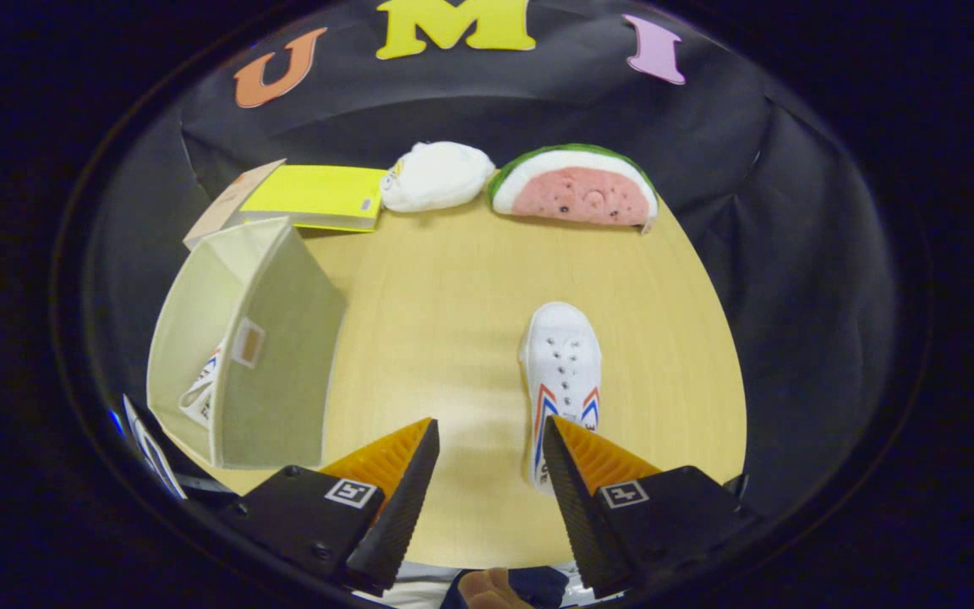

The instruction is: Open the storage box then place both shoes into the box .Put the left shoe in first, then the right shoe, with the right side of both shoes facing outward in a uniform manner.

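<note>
A beige fabric storage box [280,347] stands open on the wooden table [453,288], to the left of my fingers. Inside it lies one white shoe [202,391] with red and blue stripes, only partly visible past the box wall. A second white shoe [561,372] with the same stripes lies on the table with its toe pointing away; its heel end is hidden behind my right finger. My gripper [491,431] is open, with bare table between the fingers. The right fingertip [567,440] overlaps the shoe's heel part.
At the table's far edge lie a yellow flat lid or card [314,196], a white plush toy [436,175] and a watermelon-slice plush [576,188]. Black cloth walls surround the table. A hand shows just below the fingers.
</note>
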Available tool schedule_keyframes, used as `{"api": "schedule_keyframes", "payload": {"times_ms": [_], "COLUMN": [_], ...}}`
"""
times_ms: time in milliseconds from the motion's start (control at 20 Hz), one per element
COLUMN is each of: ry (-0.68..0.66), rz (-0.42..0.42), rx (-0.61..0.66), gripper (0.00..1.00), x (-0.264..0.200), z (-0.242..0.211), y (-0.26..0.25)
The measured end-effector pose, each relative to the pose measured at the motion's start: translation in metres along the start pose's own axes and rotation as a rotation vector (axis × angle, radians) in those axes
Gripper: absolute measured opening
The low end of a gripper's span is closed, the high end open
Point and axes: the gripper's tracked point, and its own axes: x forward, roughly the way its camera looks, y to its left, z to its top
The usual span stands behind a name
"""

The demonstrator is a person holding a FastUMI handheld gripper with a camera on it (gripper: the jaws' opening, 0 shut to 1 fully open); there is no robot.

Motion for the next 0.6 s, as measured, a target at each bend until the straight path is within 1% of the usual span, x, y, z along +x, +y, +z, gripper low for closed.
{"api": "schedule_keyframes", "payload": {"times_ms": [150,400,450,600], "ry": [0.042,0.020,0.027,0.057], "rz": [-0.036,-0.163,-0.173,-0.138], "rx": [0.018,-0.017,-0.024,-0.041], "gripper": [0.81,0.81,0.81,0.81], "x": [0.030,0.048,0.051,0.059], "z": [-0.007,-0.009,-0.013,-0.022], "y": [-0.034,-0.090,-0.096,-0.094]}}
